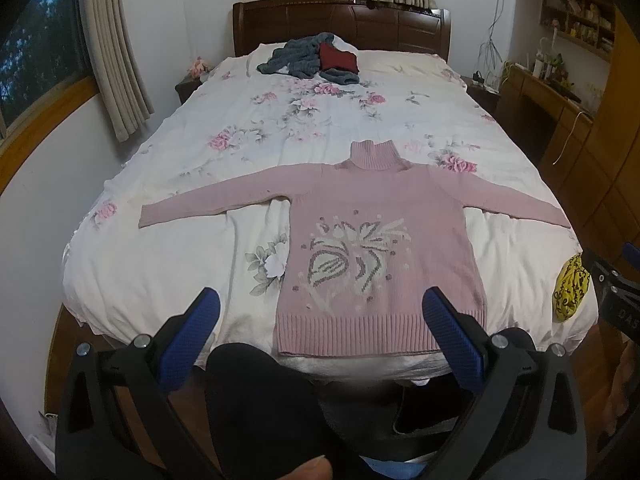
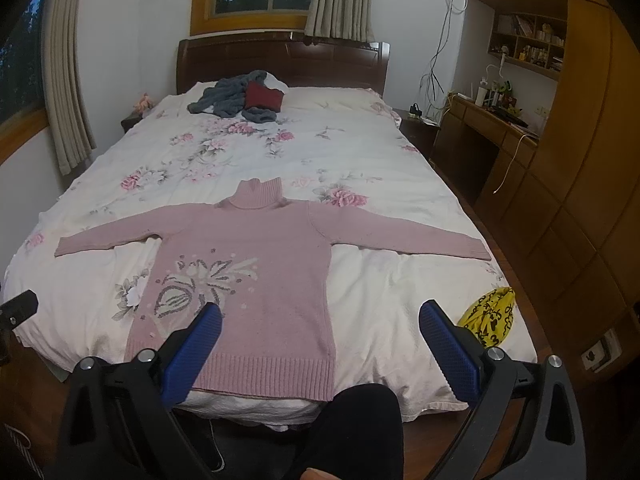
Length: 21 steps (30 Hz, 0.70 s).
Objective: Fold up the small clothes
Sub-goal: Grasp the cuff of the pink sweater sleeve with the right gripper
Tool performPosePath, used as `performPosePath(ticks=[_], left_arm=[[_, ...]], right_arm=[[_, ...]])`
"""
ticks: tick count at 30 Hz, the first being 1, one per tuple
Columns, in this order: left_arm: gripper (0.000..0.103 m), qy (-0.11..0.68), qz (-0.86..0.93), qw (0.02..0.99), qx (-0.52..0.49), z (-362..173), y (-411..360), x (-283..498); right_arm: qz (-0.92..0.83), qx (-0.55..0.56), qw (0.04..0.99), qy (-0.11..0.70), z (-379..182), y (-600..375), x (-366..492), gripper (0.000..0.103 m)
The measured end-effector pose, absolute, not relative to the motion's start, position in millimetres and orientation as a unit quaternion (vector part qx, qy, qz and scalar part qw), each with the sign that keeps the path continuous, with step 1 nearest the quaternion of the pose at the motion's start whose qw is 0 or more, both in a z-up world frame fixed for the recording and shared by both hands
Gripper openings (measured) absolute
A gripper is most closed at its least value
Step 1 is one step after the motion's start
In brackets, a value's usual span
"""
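Both the left gripper (image 1: 320, 312) and right gripper (image 2: 320, 324) hover wide apart, holding nothing, above the sweater (image 1: 380, 248) hem at the bed (image 1: 160, 264) foot.

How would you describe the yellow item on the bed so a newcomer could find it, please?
Start at the bed and go to its near right corner, right of the pink sweater. The yellow bundle lies there, crumpled, the only bright yellow thing, with black markings.

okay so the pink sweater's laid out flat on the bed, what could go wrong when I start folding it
The pink sweater has its hem at the bed's near edge, so it could slide off. Its right sleeve reaches almost to the bed's side edge. The yellow cloth lies nearby and might snag.
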<state>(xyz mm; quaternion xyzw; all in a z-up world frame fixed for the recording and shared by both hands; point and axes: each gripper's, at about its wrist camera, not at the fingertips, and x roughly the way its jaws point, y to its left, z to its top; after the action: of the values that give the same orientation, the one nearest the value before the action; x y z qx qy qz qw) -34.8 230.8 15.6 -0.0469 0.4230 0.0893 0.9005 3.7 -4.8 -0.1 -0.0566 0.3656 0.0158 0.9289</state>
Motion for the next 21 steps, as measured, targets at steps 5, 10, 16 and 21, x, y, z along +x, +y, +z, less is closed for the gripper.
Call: performPosePath(ticks=[5, 10, 16, 21], left_arm=[[0.1, 0.425, 0.089, 0.9, -0.047, 12, 229, -33], [0.1, 0.415, 0.053, 0.907, -0.053, -3, 232, -19], [0.1, 0.4, -0.026, 0.916, -0.025, -34, 219, 14], [0.1, 0.413, -0.032, 0.909, -0.052, -52, 216, 44]], right_arm=[[0.015, -0.058, 0.929, 0.366, -1, -5, 4, 0.099], [0.01, -0.063, 0.932, 0.357, -9, -15, 15, 0.099], [0.024, -0.035, 0.925, 0.379, -59, -69, 83, 0.099], [-0.016, 0.058, 0.91, 0.41, -101, -162, 148, 0.091]])
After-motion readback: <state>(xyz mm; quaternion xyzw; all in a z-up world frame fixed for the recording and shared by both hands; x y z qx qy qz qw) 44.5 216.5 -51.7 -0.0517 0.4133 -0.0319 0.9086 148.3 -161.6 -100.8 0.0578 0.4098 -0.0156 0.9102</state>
